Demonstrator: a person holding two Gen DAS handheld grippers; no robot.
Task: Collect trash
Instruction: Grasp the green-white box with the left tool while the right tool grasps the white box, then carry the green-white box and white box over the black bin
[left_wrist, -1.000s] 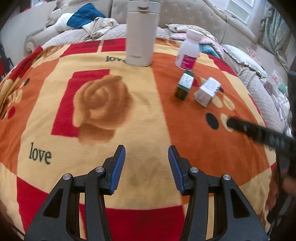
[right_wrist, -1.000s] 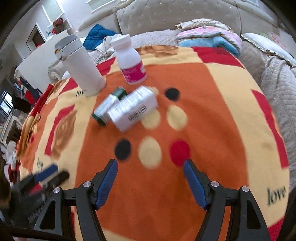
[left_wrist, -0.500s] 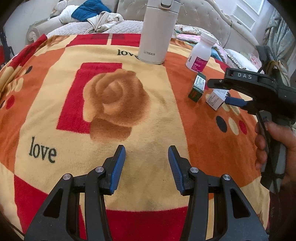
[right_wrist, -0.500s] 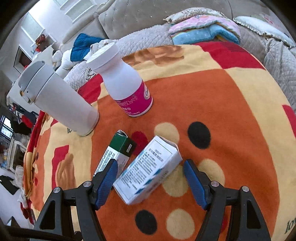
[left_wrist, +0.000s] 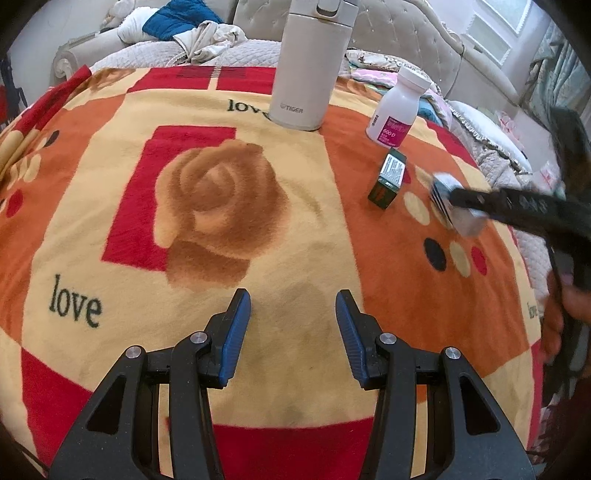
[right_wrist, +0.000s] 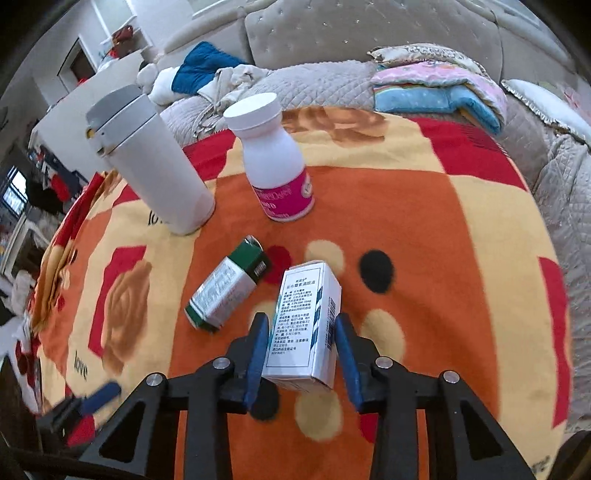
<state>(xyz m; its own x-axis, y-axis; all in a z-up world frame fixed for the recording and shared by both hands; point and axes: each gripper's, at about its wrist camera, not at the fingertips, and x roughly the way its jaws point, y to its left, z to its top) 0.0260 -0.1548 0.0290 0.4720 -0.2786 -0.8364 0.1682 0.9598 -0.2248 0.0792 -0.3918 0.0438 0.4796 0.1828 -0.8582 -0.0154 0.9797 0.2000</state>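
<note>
My right gripper (right_wrist: 301, 334) is shut on a white medicine box (right_wrist: 308, 325) with blue stripes, its blue pads against both sides of the box. The box also shows in the left wrist view (left_wrist: 448, 201), blurred, in the right gripper (left_wrist: 456, 199). A green and white box (right_wrist: 227, 288) lies on the blanket just left of it; it also shows in the left wrist view (left_wrist: 389, 175). My left gripper (left_wrist: 291, 332) is open and empty, low over the blanket's near middle.
A white pill bottle (right_wrist: 275, 166) with a pink label and a tall white Tiger flask (right_wrist: 155, 166) stand behind the boxes on the rose-patterned blanket (left_wrist: 184, 221). A sofa with clothes (right_wrist: 221, 77) and folded bedding (right_wrist: 443, 88) lies beyond.
My right gripper moved forward to the white box and shut on it; the box now points along the fingers. My left gripper has stayed open and drifted slightly.
</note>
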